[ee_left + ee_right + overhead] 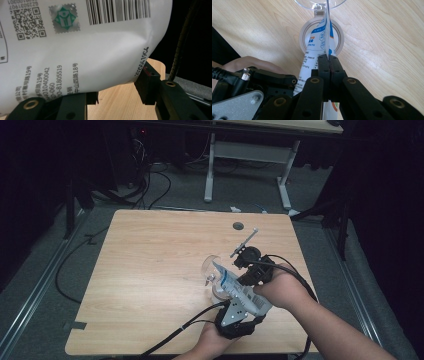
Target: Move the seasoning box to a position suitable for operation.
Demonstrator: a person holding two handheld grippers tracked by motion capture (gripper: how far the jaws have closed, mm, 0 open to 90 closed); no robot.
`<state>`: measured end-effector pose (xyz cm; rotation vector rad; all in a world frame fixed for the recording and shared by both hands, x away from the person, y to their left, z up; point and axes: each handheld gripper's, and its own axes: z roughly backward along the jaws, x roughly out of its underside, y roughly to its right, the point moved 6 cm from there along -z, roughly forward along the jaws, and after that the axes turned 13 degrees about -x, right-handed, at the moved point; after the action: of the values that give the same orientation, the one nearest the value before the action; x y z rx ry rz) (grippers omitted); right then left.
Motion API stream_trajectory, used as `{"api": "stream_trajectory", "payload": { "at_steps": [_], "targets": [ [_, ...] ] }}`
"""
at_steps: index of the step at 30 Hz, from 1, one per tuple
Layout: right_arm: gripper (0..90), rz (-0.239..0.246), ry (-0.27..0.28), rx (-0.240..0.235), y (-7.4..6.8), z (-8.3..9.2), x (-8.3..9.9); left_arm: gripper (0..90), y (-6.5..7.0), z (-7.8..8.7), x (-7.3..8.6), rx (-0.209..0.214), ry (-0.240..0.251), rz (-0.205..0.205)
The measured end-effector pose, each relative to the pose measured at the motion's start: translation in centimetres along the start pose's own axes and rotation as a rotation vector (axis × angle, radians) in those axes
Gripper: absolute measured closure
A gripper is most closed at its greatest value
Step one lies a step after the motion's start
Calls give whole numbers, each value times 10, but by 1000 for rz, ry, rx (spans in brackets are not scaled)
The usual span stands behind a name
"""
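Note:
A white pouch [235,287] with blue print and a barcode hangs tilted over a round beige jar [303,32], its narrow end at the jar's mouth. The jar's clear lid [319,3] is flipped open at the far side. My left gripper [250,307] is shut on the wide lower part of the pouch [82,50], with a pad [147,82] against its folded edge. My right gripper [328,67] is shut on the thin side seam of the pouch [322,40], just above the jar. Both hands are close together at the front right of the table.
The jar stands on a light wooden table [150,270] with a small round hole [238,225] near its far edge. A thin metal rod [245,241] sticks out beyond the right gripper. Behind the table stands a white-legged desk [250,150], with cables on the floor.

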<state>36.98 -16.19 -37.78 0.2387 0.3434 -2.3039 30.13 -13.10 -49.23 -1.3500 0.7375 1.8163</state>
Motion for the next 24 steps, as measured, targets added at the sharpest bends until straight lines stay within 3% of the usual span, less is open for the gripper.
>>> {"api": "stream_trajectory", "payload": {
  "at_steps": [24],
  "targets": [
    [900,4,1,5,-1,0,-3,588,-1,1,-2,-3,8,6]
  ]
}}
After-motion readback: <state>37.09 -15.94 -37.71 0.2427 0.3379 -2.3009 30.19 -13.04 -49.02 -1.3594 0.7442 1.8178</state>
